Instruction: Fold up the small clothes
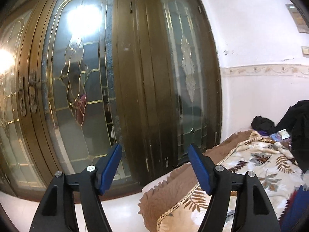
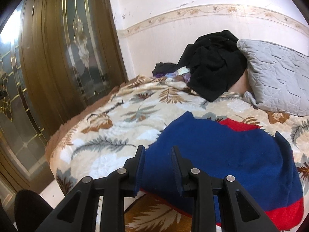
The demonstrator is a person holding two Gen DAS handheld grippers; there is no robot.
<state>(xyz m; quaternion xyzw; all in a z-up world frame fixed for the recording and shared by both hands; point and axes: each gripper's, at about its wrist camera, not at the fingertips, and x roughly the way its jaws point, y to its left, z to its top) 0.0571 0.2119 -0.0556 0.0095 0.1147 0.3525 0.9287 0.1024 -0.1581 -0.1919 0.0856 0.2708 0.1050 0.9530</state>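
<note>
The sweater (image 2: 222, 154), blue with red trim, lies spread on the blanket (image 2: 115, 119) in the lower right of the right wrist view. It looks soft and thick, limp rather than stiff, light enough for one hand but likely to sag and bunch if lifted by a single point. I'd take it at an edge or corner: the red hem at the bottom right, or the near blue edge, pinching through the full thickness of the knit so it doesn't slide out.

The right gripper (image 2: 158, 166) hovers at centre bottom, jaws a narrow gap apart with nothing between them; the sweater shows behind the gap, not gripped. The left gripper (image 1: 154, 168) stands wide open and empty, aimed at the door (image 1: 135, 77).

The right view shows the whole sweater, the black clothes (image 2: 212, 63) heaped at the upper right and a grey pillow (image 2: 276, 77). The left view shows mostly door and wall; the sweater is only a sliver of blue and red in its lower right corner.
</note>
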